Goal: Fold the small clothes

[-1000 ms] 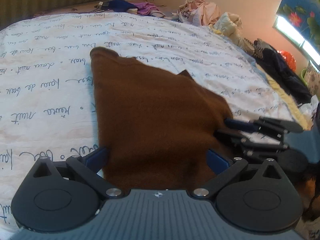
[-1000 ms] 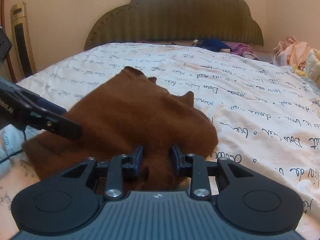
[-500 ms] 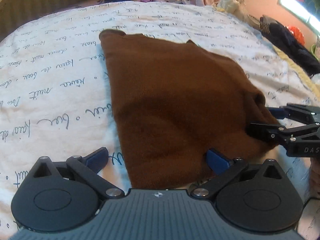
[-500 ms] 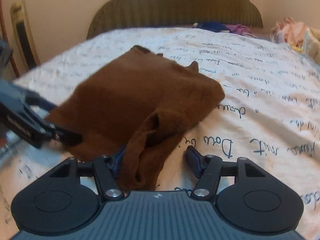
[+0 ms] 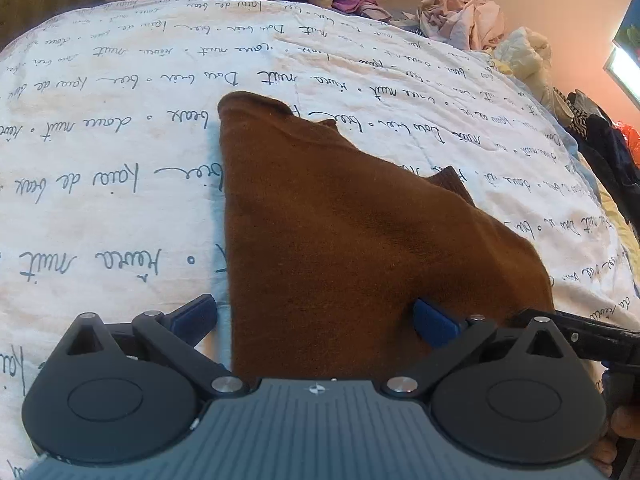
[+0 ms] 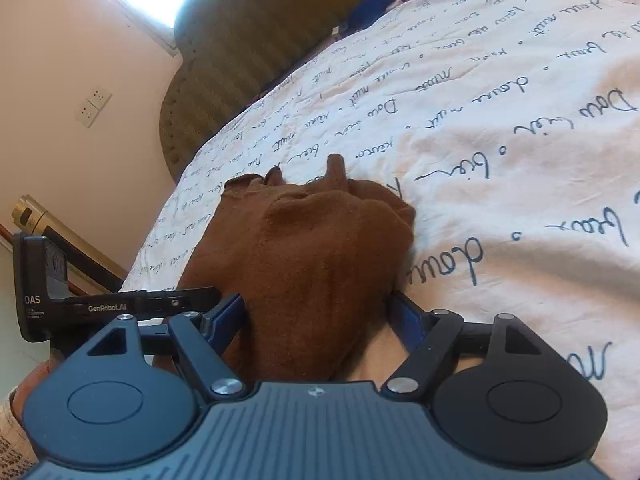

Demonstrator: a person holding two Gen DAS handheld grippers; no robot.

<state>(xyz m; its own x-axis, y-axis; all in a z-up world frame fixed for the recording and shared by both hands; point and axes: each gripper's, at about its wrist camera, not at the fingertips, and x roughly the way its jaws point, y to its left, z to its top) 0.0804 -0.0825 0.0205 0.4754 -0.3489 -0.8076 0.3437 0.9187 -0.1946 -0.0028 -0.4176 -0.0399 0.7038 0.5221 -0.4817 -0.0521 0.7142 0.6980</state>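
Observation:
A brown knit garment (image 5: 360,248) lies spread on the bed, one corner pointing toward the headboard. My left gripper (image 5: 316,320) hovers open over its near edge, with one blue finger (image 5: 196,316) over bare sheet and the other on the cloth. In the right wrist view the garment (image 6: 312,256) looks bunched and humped. My right gripper (image 6: 318,316) straddles its near end, its jaws are opening, and the cloth sits loose between them. The right gripper (image 5: 580,332) shows just right of the left one, and the left gripper (image 6: 120,304) shows at the right view's left edge.
The white bedspread (image 5: 100,184) with dark handwriting covers the bed. A padded headboard (image 6: 248,52) stands at the far end. Piles of clothes (image 5: 464,20) and dark garments (image 5: 604,152) line the bed's right side. A hand (image 5: 624,424) holds the right gripper.
The right gripper's jaws have spread from a pinch on a fold of the brown cloth, and its view has rolled. The left gripper has shifted along the near edge, still open.

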